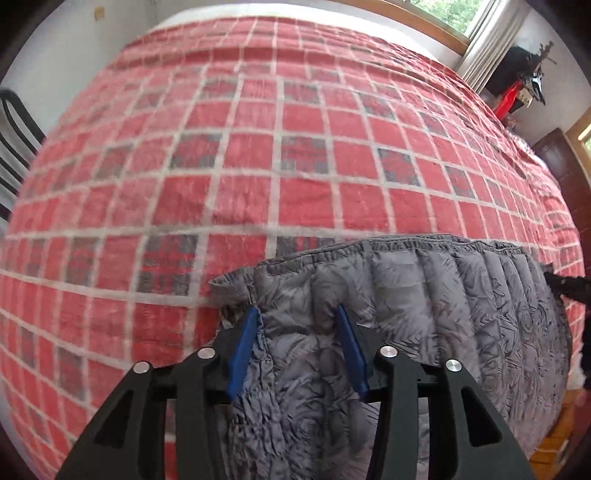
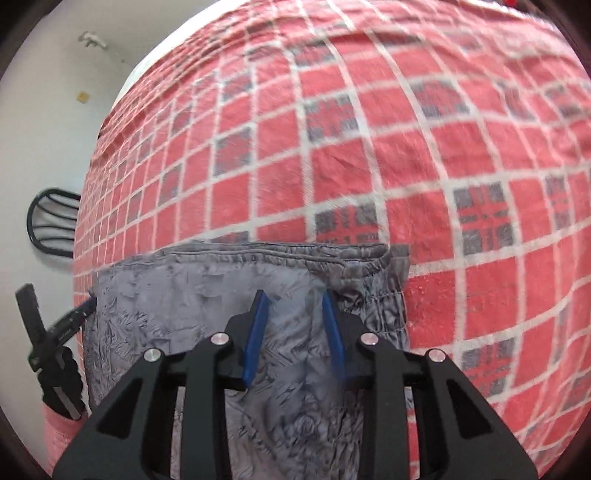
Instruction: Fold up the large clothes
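Observation:
A grey patterned garment with a gathered elastic waistband hangs stretched between my two grippers above a bed; it also shows in the right wrist view. My left gripper has its blue fingers around the cloth near the waistband's left corner, with bunched fabric filling the gap. My right gripper holds the cloth near the waistband's right corner in the same way. The right gripper shows at the right edge of the left wrist view. The left gripper shows at the left edge of the right wrist view.
A bed with a red, white and grey checked cover fills both views. A black chair back stands by the white wall to the left. A window and dark furniture lie beyond the bed's far right.

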The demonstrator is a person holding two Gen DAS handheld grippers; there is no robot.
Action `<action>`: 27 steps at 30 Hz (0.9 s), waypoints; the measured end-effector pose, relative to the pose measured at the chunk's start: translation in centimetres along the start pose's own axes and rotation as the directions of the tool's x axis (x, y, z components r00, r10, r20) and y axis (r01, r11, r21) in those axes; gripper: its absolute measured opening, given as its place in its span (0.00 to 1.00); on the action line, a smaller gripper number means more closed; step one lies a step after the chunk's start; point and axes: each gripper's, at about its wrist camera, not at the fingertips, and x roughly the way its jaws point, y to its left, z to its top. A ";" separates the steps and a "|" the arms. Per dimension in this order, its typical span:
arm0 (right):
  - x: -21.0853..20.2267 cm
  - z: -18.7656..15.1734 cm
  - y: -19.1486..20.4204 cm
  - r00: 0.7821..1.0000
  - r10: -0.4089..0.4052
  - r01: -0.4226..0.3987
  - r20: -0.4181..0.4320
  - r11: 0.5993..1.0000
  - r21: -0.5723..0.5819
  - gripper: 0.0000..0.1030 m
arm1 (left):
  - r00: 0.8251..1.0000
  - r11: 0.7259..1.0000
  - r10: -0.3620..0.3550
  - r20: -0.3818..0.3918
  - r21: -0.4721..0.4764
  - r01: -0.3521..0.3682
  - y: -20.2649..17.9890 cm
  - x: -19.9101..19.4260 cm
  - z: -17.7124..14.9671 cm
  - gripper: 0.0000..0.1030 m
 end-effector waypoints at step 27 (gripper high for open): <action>-4.6 -12.4 8.3 0.984 -0.137 0.081 -0.116 0.914 -0.397 0.32 | 0.995 0.871 -0.002 0.104 -0.488 0.053 4.7 -12.8 -19.9 0.48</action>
